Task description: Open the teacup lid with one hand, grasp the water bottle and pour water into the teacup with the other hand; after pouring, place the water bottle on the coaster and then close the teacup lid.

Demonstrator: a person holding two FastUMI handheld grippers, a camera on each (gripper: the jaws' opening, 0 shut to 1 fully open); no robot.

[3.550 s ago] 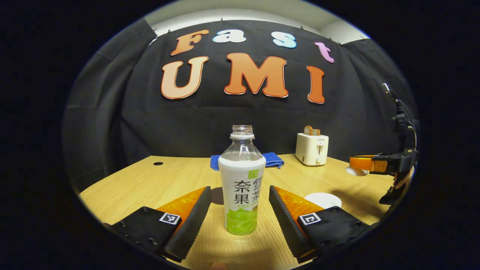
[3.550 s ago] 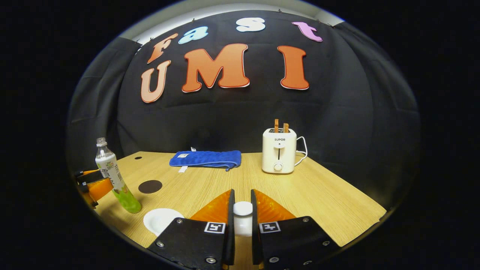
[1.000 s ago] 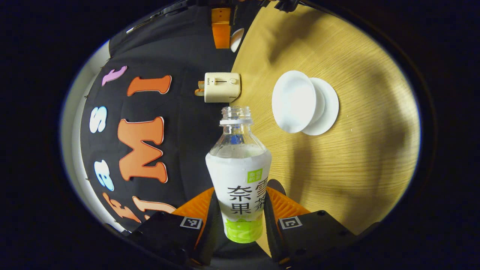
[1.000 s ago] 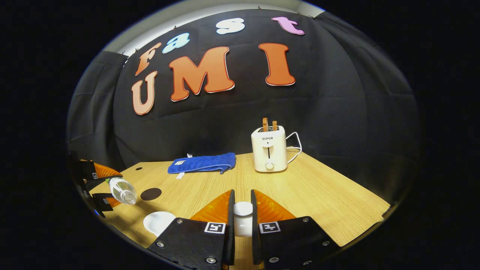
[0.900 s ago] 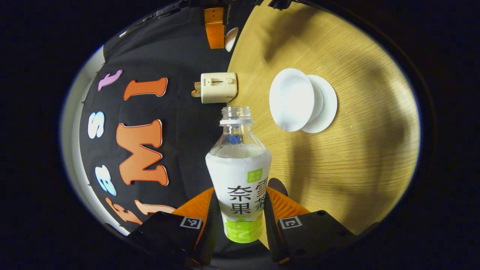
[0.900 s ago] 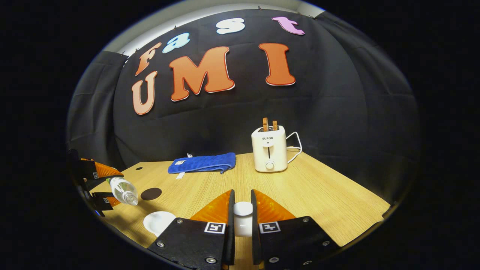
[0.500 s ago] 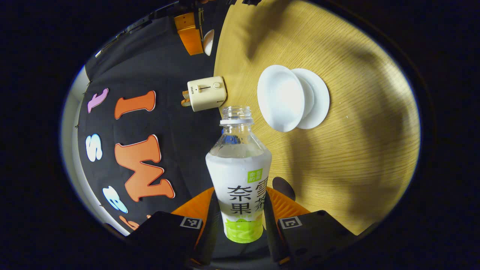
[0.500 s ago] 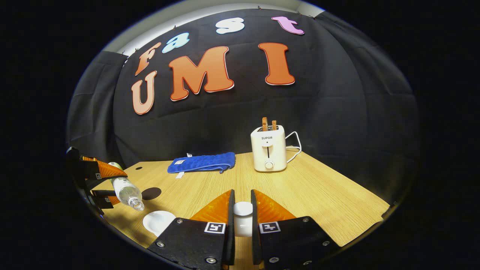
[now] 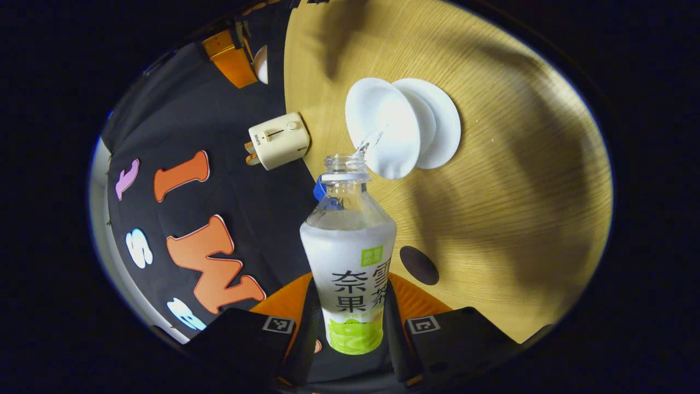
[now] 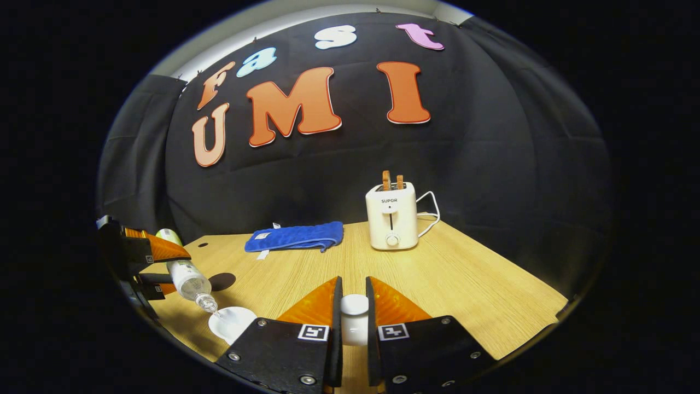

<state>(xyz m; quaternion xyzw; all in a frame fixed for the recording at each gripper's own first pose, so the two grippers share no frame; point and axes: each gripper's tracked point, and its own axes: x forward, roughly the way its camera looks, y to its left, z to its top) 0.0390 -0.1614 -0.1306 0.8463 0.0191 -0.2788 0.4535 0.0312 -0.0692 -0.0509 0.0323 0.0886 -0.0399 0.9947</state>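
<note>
Both fingers of the left gripper press on the lower body of one water bottle, one finger on each side of its label. In the left gripper view the bottle is uncapped and tipped mouth-down toward one white teacup, which sits on one white saucer at about 1 o'clock from the bottle's mouth. A thin stream of water runs from the mouth to the cup's rim. One dark round coaster lies bare on the wooden table, at about 4 o'clock from the bottle's shoulder, apart from the cup.

In the right gripper view the right gripper has both of its fingers clamped on the knob of one white teacup lid, held up off the cup. At 9 o'clock there, the left gripper tilts the bottle over the teacup, with the coaster just behind. At 12 o'clock stand one cream toaster with two slices in it, and one blue folded cloth to its left.
</note>
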